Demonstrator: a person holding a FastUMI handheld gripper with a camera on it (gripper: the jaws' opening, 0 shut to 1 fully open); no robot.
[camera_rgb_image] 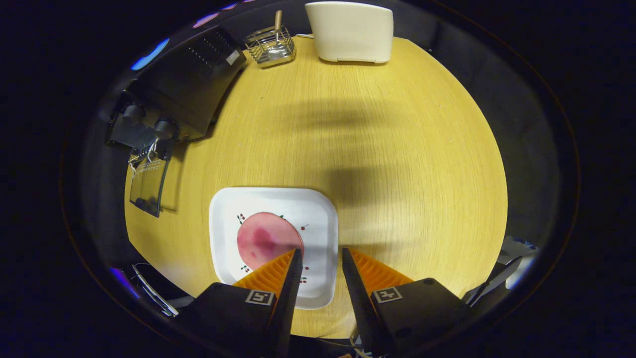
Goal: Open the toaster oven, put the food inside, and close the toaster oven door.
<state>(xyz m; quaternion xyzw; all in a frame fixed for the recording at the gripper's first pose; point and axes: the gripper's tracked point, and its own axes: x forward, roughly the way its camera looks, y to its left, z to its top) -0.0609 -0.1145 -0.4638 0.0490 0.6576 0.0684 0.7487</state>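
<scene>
A black toaster oven (184, 84) stands at the far left of the round wooden table (397, 164), its glass door (148, 185) hanging open toward me. A white square plate (318, 209) lies just ahead of my fingers and carries a round pink slice of food (266, 238). My gripper (321, 251) hovers above the plate's right part, open, with nothing between the fingers. The left fingertip overlaps the slice's lower right edge in the view. I cannot tell whether it touches the food.
A wire basket (271, 45) with a wooden-handled utensil stands at the back of the table beside the oven. A cream appliance (350, 31) sits to its right at the far edge. Bare tabletop stretches between plate and oven.
</scene>
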